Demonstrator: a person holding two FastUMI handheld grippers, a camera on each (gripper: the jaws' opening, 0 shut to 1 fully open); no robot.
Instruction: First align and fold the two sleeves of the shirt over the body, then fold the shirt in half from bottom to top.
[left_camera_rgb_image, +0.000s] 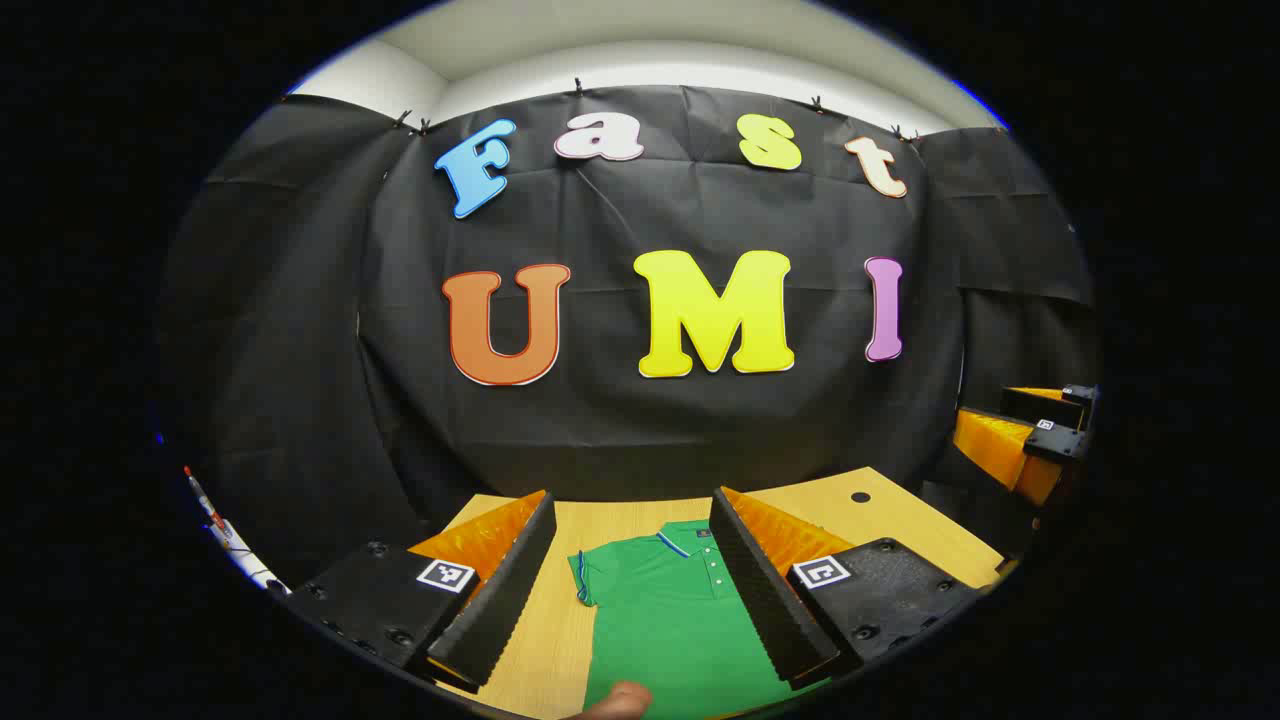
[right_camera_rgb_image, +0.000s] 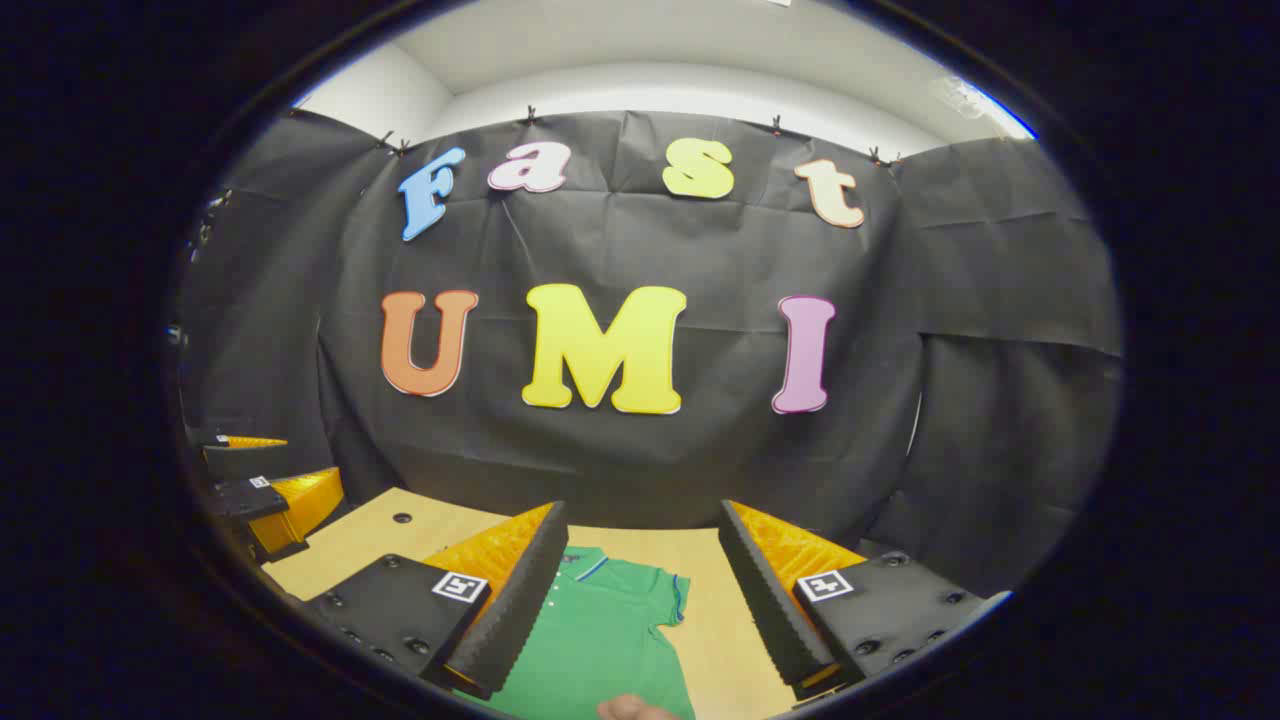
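left gripper (left_camera_rgb_image: 640, 590) spread wide, right gripper (right_camera_rgb_image: 640, 600) likewise, both raised

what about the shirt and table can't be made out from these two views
- Lower part of the green shirt: cut off by the bottom edge in both views, so its hem and length are unknown.
- Shirt's far side: hidden behind a finger of the left gripper in the left gripper view and of the right gripper in the right gripper view.
- Chest logo: too small to read.
- Table: near edge out of frame.
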